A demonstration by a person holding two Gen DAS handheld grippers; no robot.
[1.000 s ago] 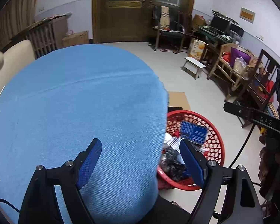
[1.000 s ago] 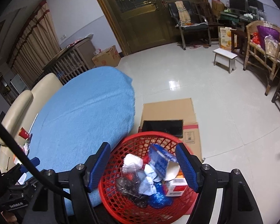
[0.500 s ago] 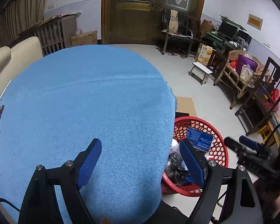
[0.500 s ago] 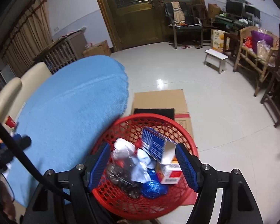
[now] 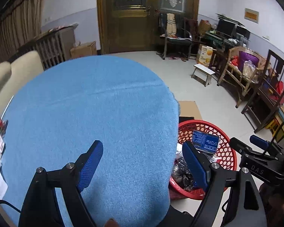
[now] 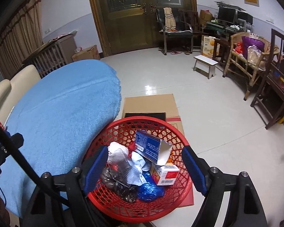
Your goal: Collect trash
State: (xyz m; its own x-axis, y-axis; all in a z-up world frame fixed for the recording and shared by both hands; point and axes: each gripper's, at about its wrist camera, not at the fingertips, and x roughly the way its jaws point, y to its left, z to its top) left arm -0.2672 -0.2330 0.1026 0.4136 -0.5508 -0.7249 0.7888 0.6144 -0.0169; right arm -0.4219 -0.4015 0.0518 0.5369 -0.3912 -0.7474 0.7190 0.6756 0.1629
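While the left gripper [image 5: 142, 162] hangs over the near part of the blue tablecloth [image 5: 89, 117] with its jaws spread wide and nothing between them, the red basket [image 6: 111, 130] serves as the landmark. Left of the basket, the cloth's rounded edge overhangs the basket's rim. Within the basket lie the collected pieces: crumpled white wrappers [image 6: 121, 157], a blue carton [image 6: 149, 147] tilted with its open end up, a small red-and-white box [image 6: 166, 174], a blue crinkled bag [image 6: 149, 189] and dark wrappers [image 6: 121, 187]. Above the basket the right gripper [image 6: 143, 168] hovers, jaws likewise apart and empty. Behind the basket a flattened cardboard sheet [image 6: 149, 104] lies on the floor, partly under it. Right of the basket, pale tiled floor [image 6: 217, 109] stretches bare as far as the wooden chairs [image 6: 274, 87].
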